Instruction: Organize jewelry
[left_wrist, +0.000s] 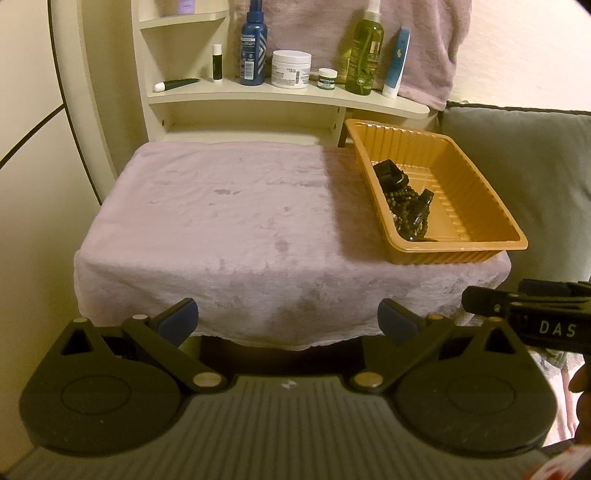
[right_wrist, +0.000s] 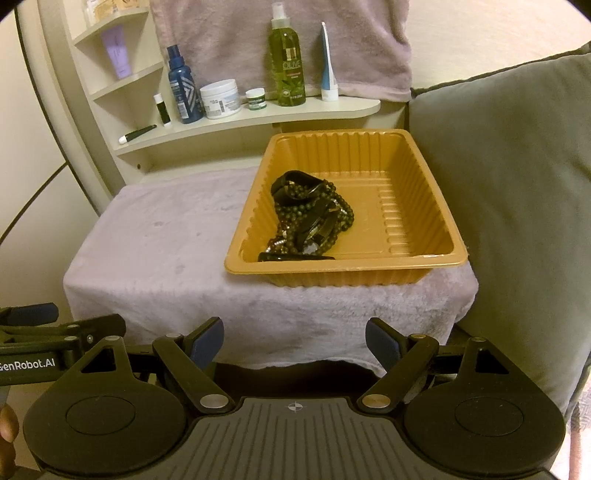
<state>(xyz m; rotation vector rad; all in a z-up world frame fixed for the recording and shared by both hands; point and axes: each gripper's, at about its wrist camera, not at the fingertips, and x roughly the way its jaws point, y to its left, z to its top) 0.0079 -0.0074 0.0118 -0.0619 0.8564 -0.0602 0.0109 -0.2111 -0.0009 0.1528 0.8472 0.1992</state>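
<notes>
Jewelry (right_wrist: 306, 218): tangled heap of beads and dark bands inside the orange tray (right_wrist: 424, 162), toward its left wall.
Left gripper (left_wrist: 288, 321): jaws wide, empty, well short of the tray.
Right gripper (right_wrist: 294, 341): likewise wide, empty.
Risk: strands snag together (one pull may lift the whole clump), or the light tray slides on the plush cloth (right_wrist: 155, 240).

Dark bead strands and black bands (right_wrist: 308, 218), tangled heap, inside orange ribbed tray (right_wrist: 417, 177)

Gold tray (left_wrist: 476, 245) of dark jewelry (left_wrist: 404, 201) on towel-covered stand (left_wrist: 229, 221), left hand-held gripper (left_wrist: 288, 321) wide apart below
</notes>
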